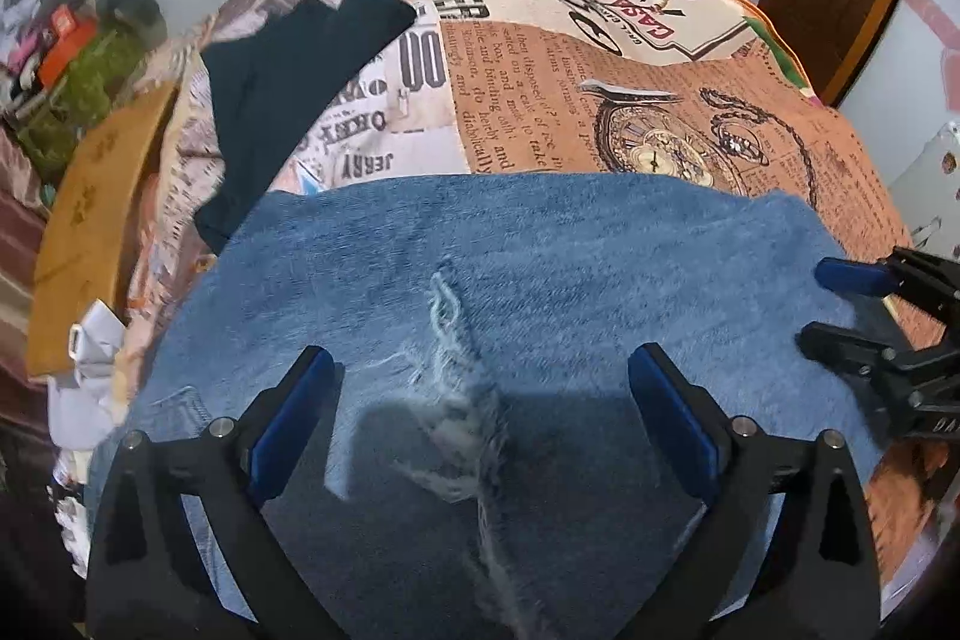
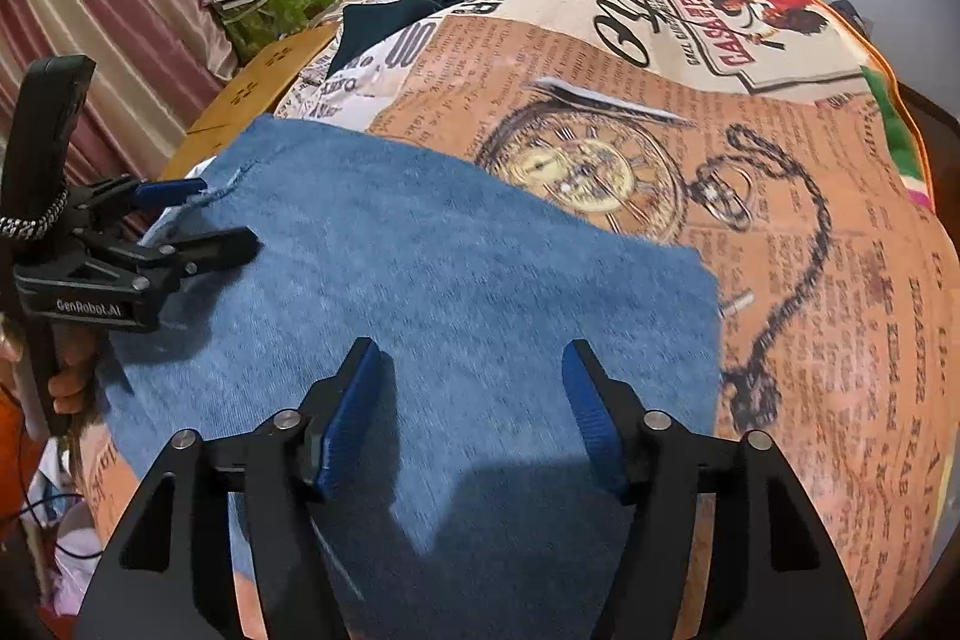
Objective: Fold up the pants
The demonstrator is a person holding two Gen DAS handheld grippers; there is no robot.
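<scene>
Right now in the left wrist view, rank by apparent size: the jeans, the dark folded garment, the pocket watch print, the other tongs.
1. jeans, by far the largest, though nearest the camera.
2. dark folded garment.
3. pocket watch print.
4. right tongs, cut off by the frame edge, so its rank is unsure.

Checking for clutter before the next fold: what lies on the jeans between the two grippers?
Nothing: in the right wrist view, bare denim of the jeans runs from the left gripper to the right gripper.
</scene>
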